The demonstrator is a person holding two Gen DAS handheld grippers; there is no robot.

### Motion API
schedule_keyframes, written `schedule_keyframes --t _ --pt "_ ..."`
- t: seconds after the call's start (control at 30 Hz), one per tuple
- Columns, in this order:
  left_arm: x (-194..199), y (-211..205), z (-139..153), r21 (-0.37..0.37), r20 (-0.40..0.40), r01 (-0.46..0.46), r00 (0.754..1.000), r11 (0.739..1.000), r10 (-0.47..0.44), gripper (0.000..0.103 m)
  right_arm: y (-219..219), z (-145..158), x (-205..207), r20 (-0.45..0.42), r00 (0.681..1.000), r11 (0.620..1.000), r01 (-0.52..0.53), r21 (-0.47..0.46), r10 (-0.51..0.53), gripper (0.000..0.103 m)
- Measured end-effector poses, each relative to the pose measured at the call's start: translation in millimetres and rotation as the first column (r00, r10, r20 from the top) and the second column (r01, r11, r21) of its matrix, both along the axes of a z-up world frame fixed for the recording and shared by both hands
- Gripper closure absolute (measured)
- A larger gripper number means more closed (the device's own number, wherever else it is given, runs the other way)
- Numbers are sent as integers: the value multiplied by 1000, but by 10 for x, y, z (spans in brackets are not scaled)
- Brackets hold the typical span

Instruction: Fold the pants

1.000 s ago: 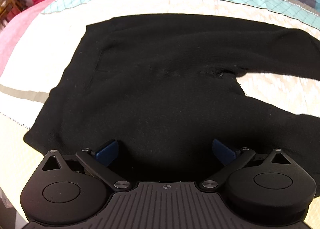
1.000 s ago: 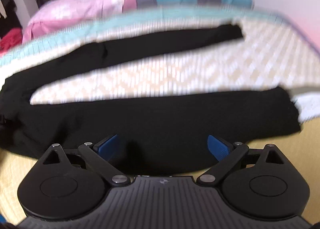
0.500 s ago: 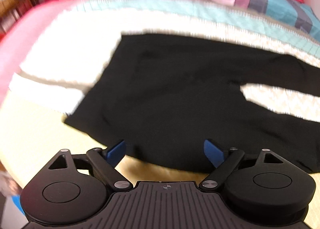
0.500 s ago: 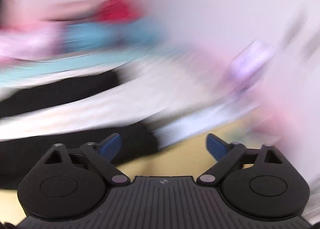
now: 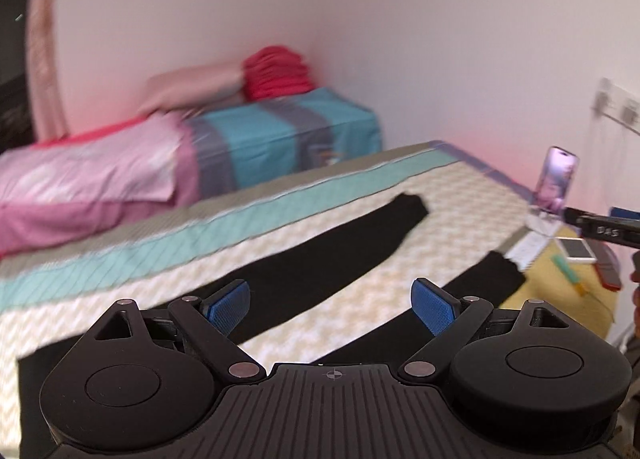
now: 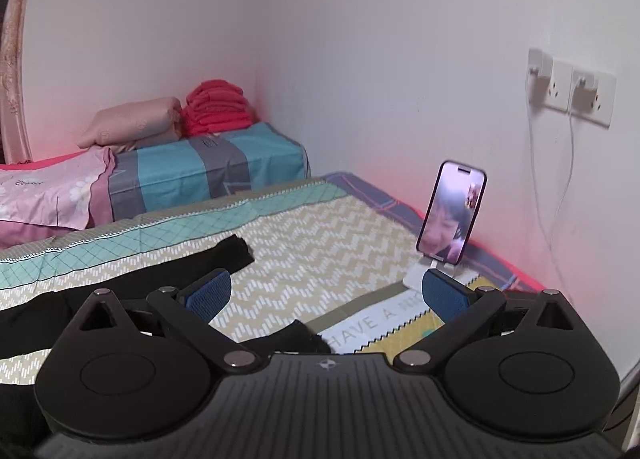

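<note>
Black pants [image 5: 328, 259] lie spread flat on the patterned bedspread, their two legs stretching toward the right end of the bed. In the left wrist view my left gripper [image 5: 330, 301] hangs open above the legs, nothing between its blue pads. The right wrist view shows the far leg's cuff [image 6: 236, 253] and the near leg's cuff [image 6: 300, 335] just ahead of my right gripper [image 6: 326, 293], which is open and empty above the bed. The waist end is out of sight.
A phone [image 6: 452, 215] on a stand props near the bed's right end by the wall. Folded bedding and a red stack [image 6: 218, 107] sit at the far corner. Another phone [image 5: 576, 249] and small items lie past the bed edge. Wall sockets [image 6: 572, 91] carry cables.
Both grippers have lifted away from the pants and swung up and right, so the wall, the far corner and the leg ends now fill the views. Both stay open and empty.
</note>
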State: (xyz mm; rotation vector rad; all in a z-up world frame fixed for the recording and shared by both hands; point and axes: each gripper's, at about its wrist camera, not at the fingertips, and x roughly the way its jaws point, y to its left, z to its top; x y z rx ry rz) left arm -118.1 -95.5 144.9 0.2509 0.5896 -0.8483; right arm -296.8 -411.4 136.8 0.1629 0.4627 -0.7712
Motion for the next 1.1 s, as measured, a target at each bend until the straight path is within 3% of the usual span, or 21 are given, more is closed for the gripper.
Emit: schedule_keyframes --t 0.13,0.17,0.2,0.23,0.27,0.3,0.33,0.37,0.43,0.47,0.5,0.57,0.6,0.67,0.73,0.87,0.97,1.1 --pt "-131 -111 -61 30 23 -30 999 999 29 0 -1 23 -50 2 1000 1000 -21 13 21 0" --pt "-106 -115 -121 55 15 -80 997 995 79 0 -23 -6 -39 2 999 997 -45 69 45 0" --pt "-45 -111 -211 97 4 -148 989 984 148 0 -82 -87 8 1 997 980 -78 185 79 0" --pt "16 -84 -310 163 -8 -226 973 960 230 0 -224 -216 81 10 993 899 -114 422 121 0" --pt "112 -47 -445 247 -21 -304 947 920 319 0 -373 -441 155 37 988 732 -137 667 152 0" --pt "231 46 -598 336 -43 -376 910 864 413 0 -457 -726 210 71 987 519 -137 844 145 1" --pt "344 177 -754 399 -81 -426 866 812 494 0 -432 -942 235 91 988 402 -134 906 123 4" --pt "441 370 -896 433 -147 -457 815 777 561 0 -345 -1039 277 65 989 416 -115 902 133 4" --pt "554 838 -1102 444 -280 -511 701 736 656 0 -61 -1089 443 -73 971 579 -74 812 226 3" --pt "561 1041 -1180 453 -298 -543 655 707 695 0 67 -1110 502 -88 959 609 -98 787 268 3" --pt "556 1194 -1240 483 -272 -570 624 665 732 0 153 -1138 558 -77 948 601 -132 789 308 3" --pt "550 1393 -1341 552 -176 -603 590 575 788 0 296 -1171 667 -57 937 584 -166 795 343 3" --pt "556 1484 -1372 565 -155 -615 575 549 804 0 368 -1153 726 -56 934 606 -182 774 352 3" --pt "555 1678 -1400 554 -179 -639 535 534 825 0 503 -1096 894 -77 909 643 -228 731 409 3" --pt "567 1768 -1402 531 -207 -656 514 536 833 0 638 -1046 1063 -104 877 665 -274 695 470 3" --pt "616 1770 -1437 521 -201 -663 517 537 832 0 795 -1003 1285 -129 830 679 -343 649 543 3" --pt "760 1741 -1484 520 -210 -661 515 541 831 0 852 -1053 1331 -157 818 685 -340 644 554 3" --pt "842 1759 -1549 526 -217 -655 514 543 830 0 787 -1179 1275 -199 825 693 -286 662 530 3"
